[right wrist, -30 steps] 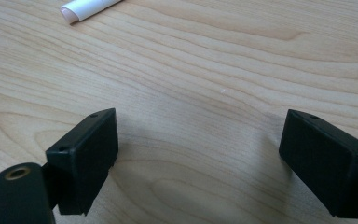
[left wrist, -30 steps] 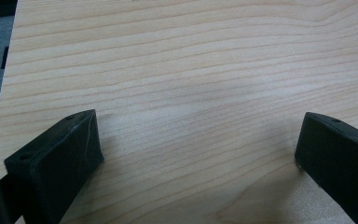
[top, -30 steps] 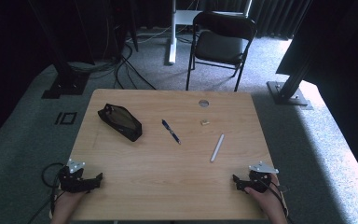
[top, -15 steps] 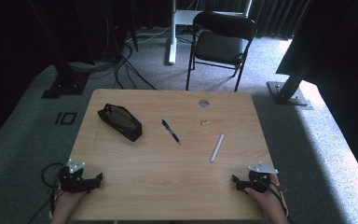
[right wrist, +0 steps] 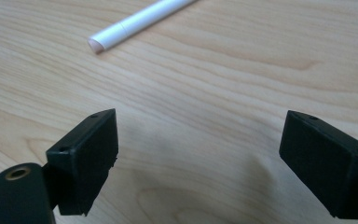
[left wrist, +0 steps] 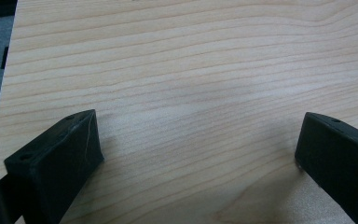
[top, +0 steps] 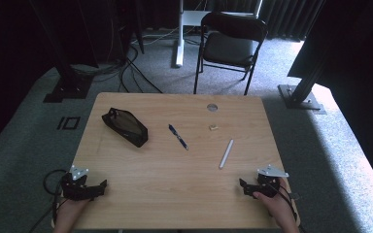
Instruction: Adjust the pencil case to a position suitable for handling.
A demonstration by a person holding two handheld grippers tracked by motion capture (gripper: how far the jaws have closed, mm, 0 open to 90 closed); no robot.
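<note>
On the wooden table (top: 175,194) lie a black pencil case (top: 125,127) at the left, a dark blue pen (top: 178,136) in the middle and a white pen (top: 226,153) to its right. A small tan piece (top: 213,127) lies beyond the white pen. My left gripper (top: 102,186) rests at the table's near left corner, open, jaws wide apart over bare wood (left wrist: 191,93). My right gripper (top: 243,187) rests near the front right, open and holding nothing. In the right gripper view the white pen's tip (right wrist: 135,23) lies just ahead of the left jaw.
A round grey cable port (top: 212,107) is set in the table's far edge. A black folding chair (top: 230,43) stands behind the table, with a white stand (top: 178,34) and cables on the grey carpet. A dark metal post base (top: 298,97) sits at the right.
</note>
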